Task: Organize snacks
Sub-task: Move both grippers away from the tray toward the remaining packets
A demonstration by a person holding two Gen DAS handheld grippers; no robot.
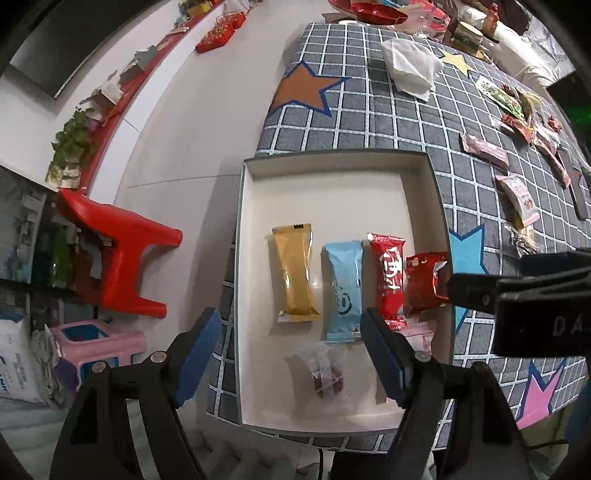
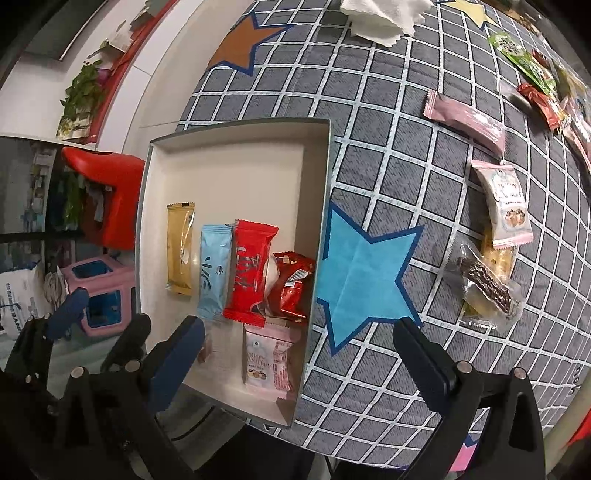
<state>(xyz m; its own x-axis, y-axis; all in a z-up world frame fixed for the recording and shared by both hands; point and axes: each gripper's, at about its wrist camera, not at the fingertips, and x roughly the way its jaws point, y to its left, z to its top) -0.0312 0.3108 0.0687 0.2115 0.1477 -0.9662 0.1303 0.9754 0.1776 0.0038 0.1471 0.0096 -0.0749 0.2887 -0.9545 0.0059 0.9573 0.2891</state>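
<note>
A white box on the checked cloth holds a gold packet, a light blue packet, a red bar packet, a small dark red packet, a clear-wrapped candy and a pink packet. My left gripper is open and empty above the box's near end. My right gripper is open and empty over the box's right wall; its body shows in the left wrist view.
Loose snacks lie on the cloth to the right: a pink bar, a pink-white packet, a clear packet with a dark stick, green and red ones. A white napkin lies far. A red stool stands left.
</note>
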